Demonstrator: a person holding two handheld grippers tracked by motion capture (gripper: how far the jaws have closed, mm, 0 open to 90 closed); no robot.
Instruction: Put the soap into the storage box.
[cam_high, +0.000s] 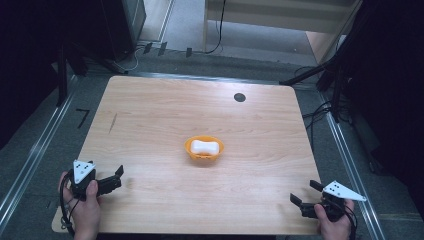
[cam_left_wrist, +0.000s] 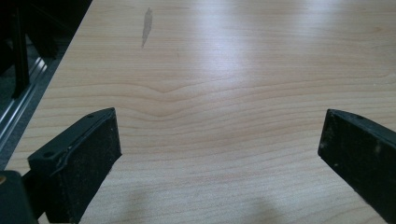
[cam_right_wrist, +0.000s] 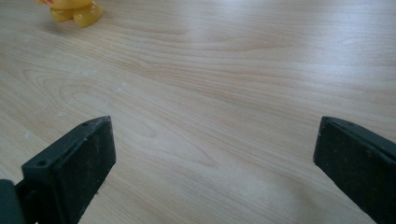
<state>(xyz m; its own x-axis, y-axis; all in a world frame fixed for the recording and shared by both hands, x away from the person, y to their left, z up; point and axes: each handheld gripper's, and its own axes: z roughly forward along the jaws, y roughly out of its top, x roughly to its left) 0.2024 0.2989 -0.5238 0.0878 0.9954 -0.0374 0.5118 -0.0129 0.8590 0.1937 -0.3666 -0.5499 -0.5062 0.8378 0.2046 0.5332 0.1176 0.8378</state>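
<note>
Soap bar (cam_high: 205, 147) lies in an orange dish (cam_high: 189, 148) at the table (cam_high: 150, 115) centre. Left gripper (cam_high: 116, 176) and right gripper (cam_high: 304, 194), near corners, jaws spread (both empty). Approach level, straddle the bar, avoid tipping the dish.

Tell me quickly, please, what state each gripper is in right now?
Left gripper: open, holding nothing, above the table near its front left corner.
Right gripper: open, holding nothing, near the front right corner, away from the orange dish.
</note>
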